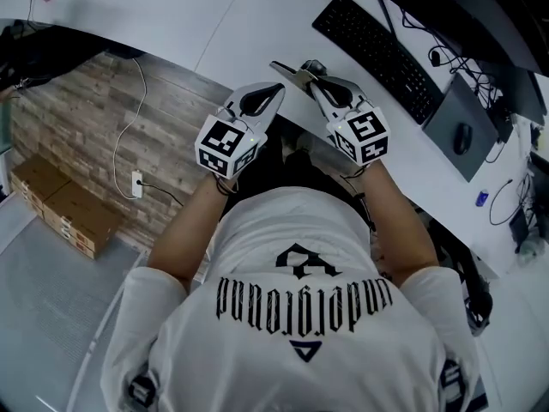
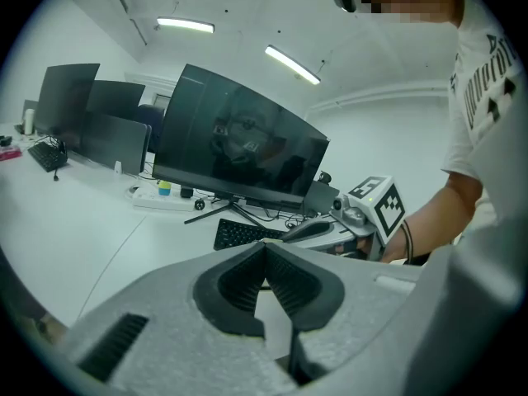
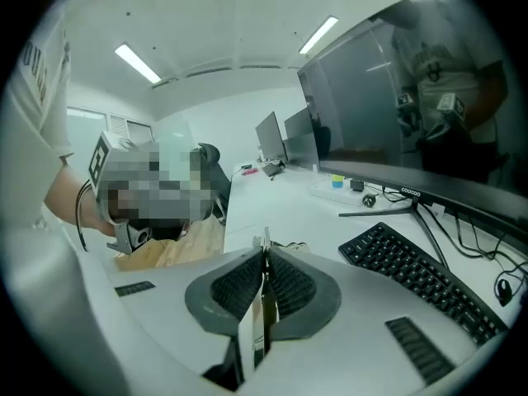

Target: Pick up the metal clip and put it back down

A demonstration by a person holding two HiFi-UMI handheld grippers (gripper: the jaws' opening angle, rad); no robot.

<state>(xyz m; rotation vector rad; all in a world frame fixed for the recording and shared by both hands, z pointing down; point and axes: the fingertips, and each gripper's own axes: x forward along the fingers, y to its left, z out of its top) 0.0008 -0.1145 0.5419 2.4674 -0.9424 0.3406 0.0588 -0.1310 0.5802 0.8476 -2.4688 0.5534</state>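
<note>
My right gripper (image 1: 310, 82) is held over the near edge of the white desk (image 1: 249, 24), shut on the metal clip (image 3: 261, 304). The clip shows as thin metal plates standing on edge between the pads, and its tip pokes out past the jaws. A tan flat piece (image 1: 292, 73) shows just ahead of the right gripper's tip; it appears as brown paper (image 3: 177, 250) in the right gripper view. My left gripper (image 1: 276, 89) hovers close beside it on the left. Its pads (image 2: 247, 275) meet at the tip with nothing between them.
A black keyboard (image 1: 377, 54) lies on the desk to the right of the grippers, with a mouse (image 1: 462, 137) on a grey pad beyond it. A large curved monitor (image 2: 239, 147) stands behind the keyboard. Cardboard boxes (image 1: 60, 209) sit on the floor at left.
</note>
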